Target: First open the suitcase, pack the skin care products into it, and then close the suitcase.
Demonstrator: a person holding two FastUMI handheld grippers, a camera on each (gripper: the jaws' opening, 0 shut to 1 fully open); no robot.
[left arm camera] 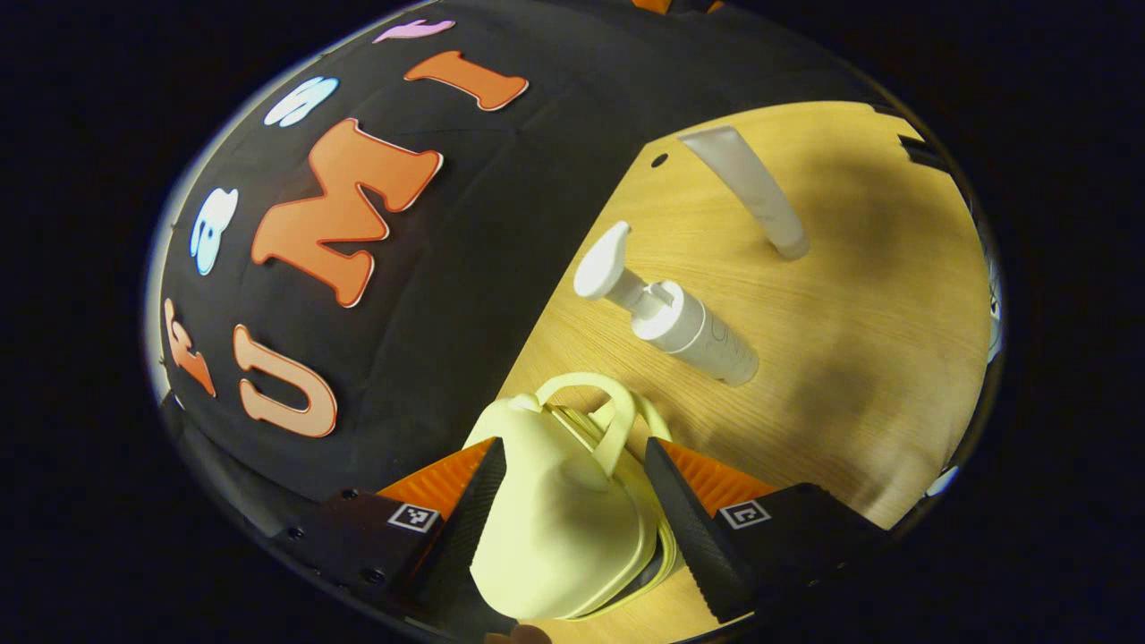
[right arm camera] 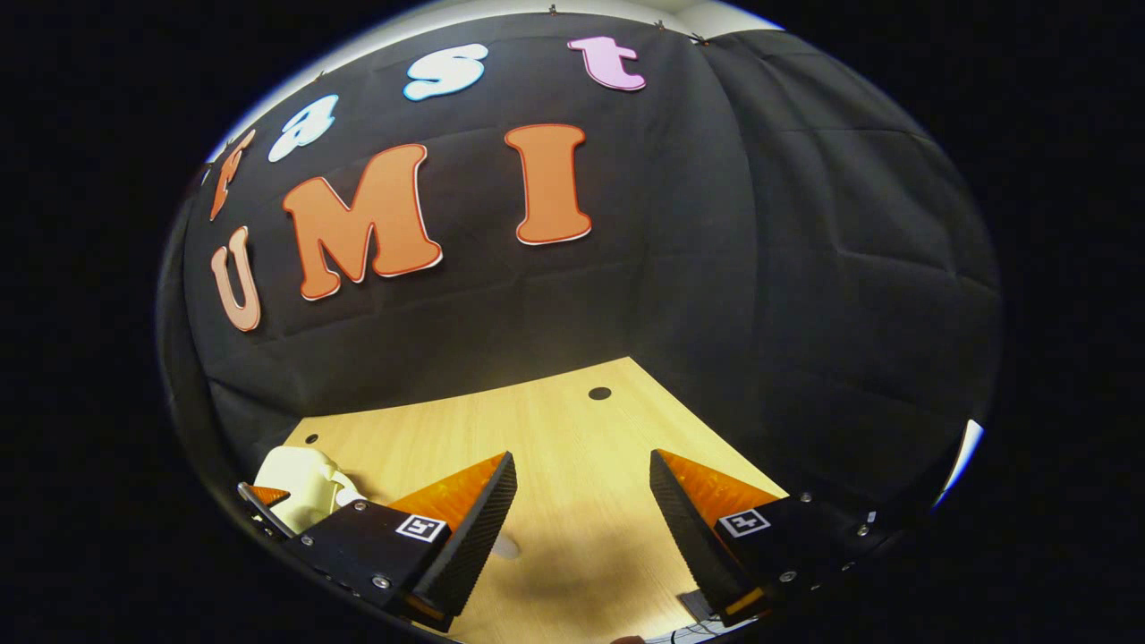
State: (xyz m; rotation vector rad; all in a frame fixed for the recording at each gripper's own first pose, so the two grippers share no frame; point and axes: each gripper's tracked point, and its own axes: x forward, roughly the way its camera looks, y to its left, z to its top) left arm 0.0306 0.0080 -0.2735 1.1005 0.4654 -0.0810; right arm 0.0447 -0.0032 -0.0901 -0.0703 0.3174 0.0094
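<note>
Left gripper (left arm camera: 572,501): fingers set wide, the small pale-yellow suitcase (left arm camera: 559,519) lying between them, lid down and seemingly closed; whether either finger actually touches the shell, I cannot tell. Its looped handle (left arm camera: 608,420) points away from the claw. Just beyond the suitcase, on the wooden table (left arm camera: 859,358), lies one white pump bottle (left arm camera: 671,313), on its side, pump head toward the wall. Farther out, well apart from the bottle, lies one white tube (left arm camera: 751,188), cap end nearer the claw. Right gripper (right arm camera: 581,510): fingers spread wide, nothing between them, bare table beyond up to the black cloth wall (right arm camera: 626,295). Off to its left, low and close, a piece of the pale suitcase (right arm camera: 300,487) shows, with the tip of another gripper finger beside it. Judgement on progress: task sits at the very start. The suitcase looks unopened, and both products are outside it. Left to do: open, pack two items, close. Count: one suitcase, one pump bottle, one tube, two grippers.
</note>
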